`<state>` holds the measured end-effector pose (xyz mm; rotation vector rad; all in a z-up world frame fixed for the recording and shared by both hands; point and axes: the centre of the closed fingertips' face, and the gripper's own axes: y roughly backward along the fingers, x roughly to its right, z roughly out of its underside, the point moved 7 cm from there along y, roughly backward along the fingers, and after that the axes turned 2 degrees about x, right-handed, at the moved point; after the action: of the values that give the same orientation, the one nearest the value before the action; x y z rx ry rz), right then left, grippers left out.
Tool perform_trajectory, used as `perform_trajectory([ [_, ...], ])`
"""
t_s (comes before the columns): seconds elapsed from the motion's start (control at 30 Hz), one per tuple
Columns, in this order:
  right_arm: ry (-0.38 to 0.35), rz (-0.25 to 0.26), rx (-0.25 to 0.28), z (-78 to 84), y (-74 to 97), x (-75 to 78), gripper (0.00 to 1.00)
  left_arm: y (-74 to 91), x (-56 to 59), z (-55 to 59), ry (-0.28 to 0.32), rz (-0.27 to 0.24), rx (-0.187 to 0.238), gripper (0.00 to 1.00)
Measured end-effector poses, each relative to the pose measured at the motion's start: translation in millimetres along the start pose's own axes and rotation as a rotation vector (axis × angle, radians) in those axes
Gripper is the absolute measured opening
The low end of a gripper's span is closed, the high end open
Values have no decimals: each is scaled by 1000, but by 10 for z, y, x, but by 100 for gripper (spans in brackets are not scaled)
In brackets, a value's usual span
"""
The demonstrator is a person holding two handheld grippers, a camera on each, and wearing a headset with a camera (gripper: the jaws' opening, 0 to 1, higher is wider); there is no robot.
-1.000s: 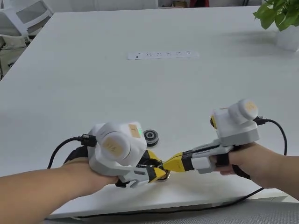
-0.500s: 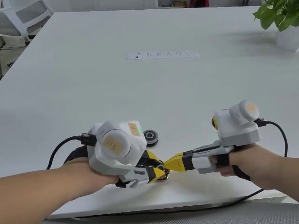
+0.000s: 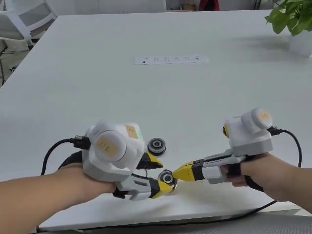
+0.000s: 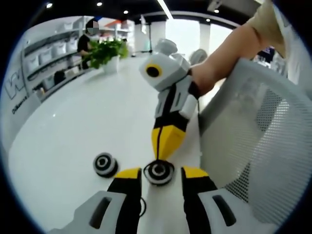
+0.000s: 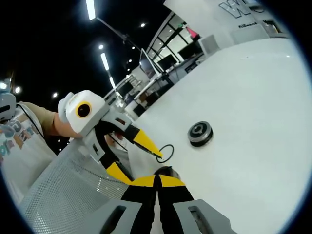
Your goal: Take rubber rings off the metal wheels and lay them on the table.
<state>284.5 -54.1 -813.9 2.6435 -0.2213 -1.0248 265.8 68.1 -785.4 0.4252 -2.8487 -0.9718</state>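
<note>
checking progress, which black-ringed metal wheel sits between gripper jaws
The near black-ringed metal wheel, inside the open left gripper, with the shut right gripper at it; the other wheel lies apart.

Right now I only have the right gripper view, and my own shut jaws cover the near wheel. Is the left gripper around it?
Observer: Yes, the open jaws of the left gripper stand either side of the near wheel.
Operator: Where is my tip?
Observer: The right gripper, shut, meets that wheel's rim opposite the left gripper.
Operator: Anything beyond the other wheel?
Observer: A power strip lies farther across the table.
</note>
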Motion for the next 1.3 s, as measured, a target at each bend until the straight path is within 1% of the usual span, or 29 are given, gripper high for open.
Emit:
perform_trajectory([
  [0.23, 5, -4, 2, -6, 4, 7, 0, 159, 19, 11, -2, 10, 20, 41],
  [0.5, 9, -8, -1, -5, -5, -5, 0, 315, -13, 44, 15, -10, 42, 46],
  [0.63, 11, -10, -4, -5, -9, -18, 0, 358, -24, 54, 30, -16, 50, 50],
  [0.7, 13, -11, -5, -5, -11, -23, 0, 380, -24, 51, 43, -15, 62, 52],
  [0.9, 12, -15, -4, -4, -16, -41, 0, 443, -57, 62, 67, -34, 76, 53],
  [1.3, 18, -37, -6, -8, -40, -102, 0, 514, -75, 131, 90, -51, 70, 55],
])
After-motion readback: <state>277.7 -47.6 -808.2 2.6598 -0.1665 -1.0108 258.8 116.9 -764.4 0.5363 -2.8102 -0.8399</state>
